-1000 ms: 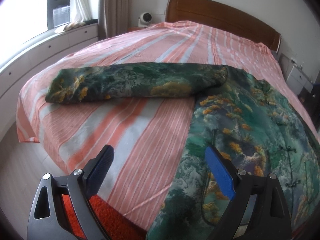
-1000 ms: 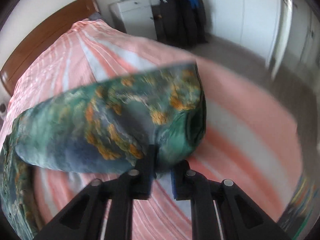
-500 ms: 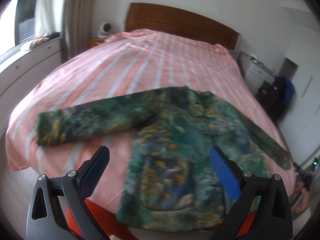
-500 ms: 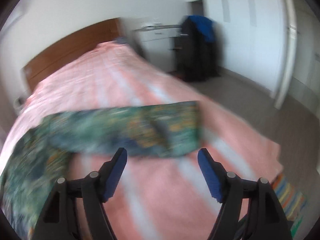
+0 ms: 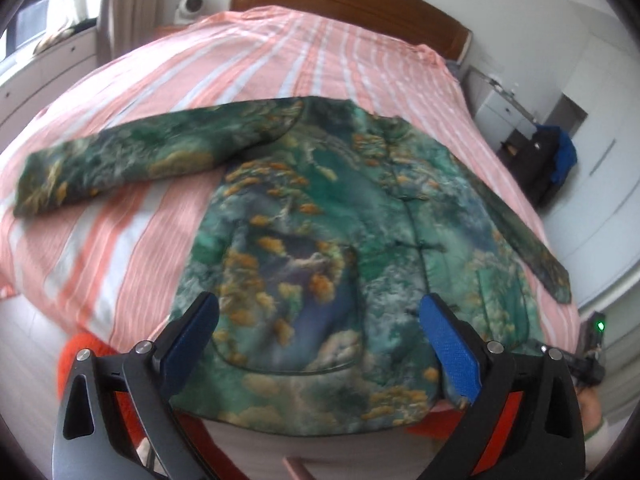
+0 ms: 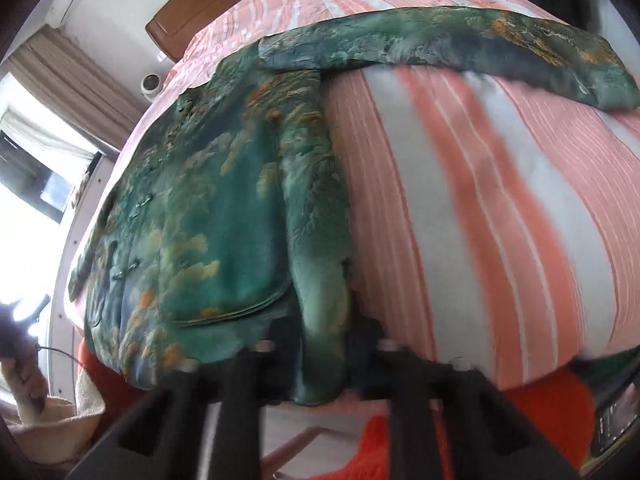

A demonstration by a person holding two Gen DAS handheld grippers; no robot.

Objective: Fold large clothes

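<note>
Two sleeves lie spread wide on the bed (image 5: 280, 64), and our green printed jacket (image 5: 320, 216) rests flat, front up, across the foot of the striped cover, its hem at the near edge. Our left gripper (image 5: 318, 332) hovers above the hem with its jaws wide apart and nothing between them. Our right gripper (image 6: 320, 344) is blurred, but we judge it clamped on the jacket's side edge near the hem, a ridge of cloth bunched up between the jaws.

What could go wrong: with only one corner pinched, a pull may drag the whole jacket off the bed edge toward the orange rug (image 5: 80, 356) instead of folding it. The fabric looks smooth and padded, so we think it could slip from a narrow pinch or spring open again. The far sleeve (image 6: 480, 44) may trail and crumple beneath the body.

The jacket looks quilted and softly glossy, with knot fastenings down the front and a curved pocket seam. The bed cover is thin, ribbed, pink and white.
</note>
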